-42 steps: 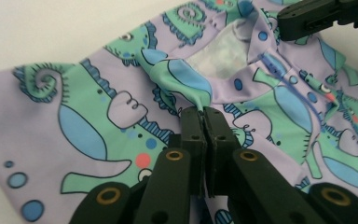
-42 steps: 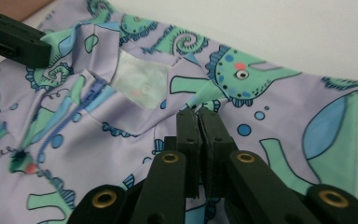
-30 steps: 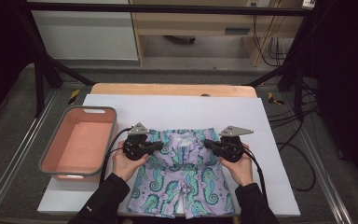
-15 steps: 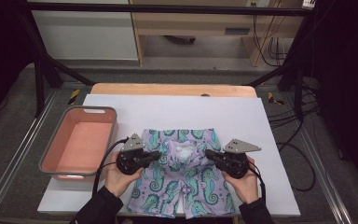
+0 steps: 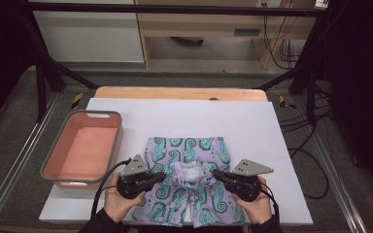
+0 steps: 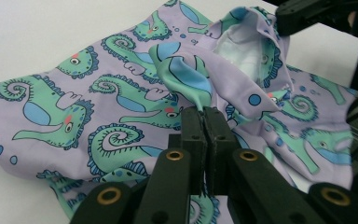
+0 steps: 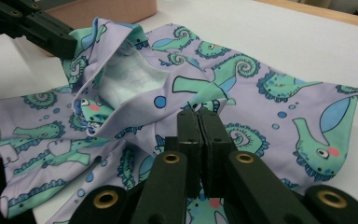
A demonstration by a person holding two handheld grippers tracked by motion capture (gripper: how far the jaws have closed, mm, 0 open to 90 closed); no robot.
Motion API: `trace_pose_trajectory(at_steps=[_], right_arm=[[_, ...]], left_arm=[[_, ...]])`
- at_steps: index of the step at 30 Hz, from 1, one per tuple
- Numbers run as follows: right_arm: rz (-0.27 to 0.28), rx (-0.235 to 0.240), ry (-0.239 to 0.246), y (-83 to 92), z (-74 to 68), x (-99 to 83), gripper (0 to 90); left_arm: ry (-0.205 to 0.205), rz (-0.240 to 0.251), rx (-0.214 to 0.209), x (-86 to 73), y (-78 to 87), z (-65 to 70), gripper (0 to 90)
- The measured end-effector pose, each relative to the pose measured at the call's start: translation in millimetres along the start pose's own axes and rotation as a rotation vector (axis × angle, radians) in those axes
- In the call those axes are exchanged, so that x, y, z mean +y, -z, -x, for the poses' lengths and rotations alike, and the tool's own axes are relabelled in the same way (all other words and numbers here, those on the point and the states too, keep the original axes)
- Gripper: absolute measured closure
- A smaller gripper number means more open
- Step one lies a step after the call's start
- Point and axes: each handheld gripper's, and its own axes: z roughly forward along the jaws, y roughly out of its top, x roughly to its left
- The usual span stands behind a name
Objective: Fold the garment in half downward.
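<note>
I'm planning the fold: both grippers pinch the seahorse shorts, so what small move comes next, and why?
Probably lift both pinches together. The left gripper and right gripper are shut on the seahorse shorts near the middle, where the fabric is bunched, showing white lining.

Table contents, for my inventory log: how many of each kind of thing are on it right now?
Seahorse-print shorts: 1
Pink bin: 1
White mat: 1
Hand-held tongs: 2, left and right, each shut on the shorts
Total: 5

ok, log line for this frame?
left gripper: shut on shorts | right gripper: shut on shorts | fabric bunched mid-garment, on white board | pink bin: empty
</note>
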Motion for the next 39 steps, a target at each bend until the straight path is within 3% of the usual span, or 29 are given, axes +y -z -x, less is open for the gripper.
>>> trace_pose_trajectory(at_steps=[8, 14, 16, 19, 21, 23, 24, 26, 29, 33, 36, 39], right_arm=[[-0.047, 0.036, -0.005, 0.9, -9.3, -19.6, 88.3], [-0.094, 0.060, -0.018, -1.5, -14.4, -35.3, 86.6], [-0.111, 0.059, -0.023, -3.2, -14.4, -37.5, 77.0], [-0.068, 0.034, -0.040, 1.5, -8.4, -32.0, 69.9], [-0.038, 0.013, -0.049, 5.1, -3.4, -28.2, 73.5], [-0.038, -0.016, -0.062, 4.3, 4.4, -26.4, 84.6], [-0.044, -0.024, -0.076, 1.9, 8.2, -26.4, 88.7], [-0.086, -0.032, -0.104, -9.5, 17.9, -28.2, 90.0], [-0.158, -0.005, -0.102, -33.4, 23.1, -33.7, 90.0], [-0.167, 0.052, -0.100, -42.3, 14.5, -35.4, 90.0], [-0.137, 0.100, -0.077, -35.6, 3.7, -34.1, 90.0], [-0.123, 0.134, -0.043, -26.8, -7.7, -33.5, 90.0]], left_arm=[[0.004, -0.073, -0.029, -28.7, -6.2, 7.6, 87.2], [0.030, -0.099, -0.051, -38.3, -6.7, 10.3, 86.4], [0.051, -0.084, -0.053, -37.9, -4.2, 8.4, 82.4], [0.084, -0.035, -0.025, -31.5, 1.6, 2.0, 64.2], [0.113, -0.014, 0.000, -27.2, 4.7, -4.6, 61.1], [0.151, -0.020, 0.034, -24.2, 2.1, -13.6, 62.8], [0.179, -0.047, 0.051, -22.9, -3.0, -19.6, 67.2], [0.217, -0.106, 0.055, -21.9, -16.6, -27.3, 78.9], [0.231, -0.163, 0.023, -22.2, -34.3, -29.9, 86.6], [0.190, -0.191, -0.029, -22.2, -42.4, -18.5, 89.1], [0.139, -0.176, -0.093, -23.8, -34.9, -4.7, 89.1], [0.091, -0.163, -0.125, -28.3, -24.6, 6.1, 89.0]])
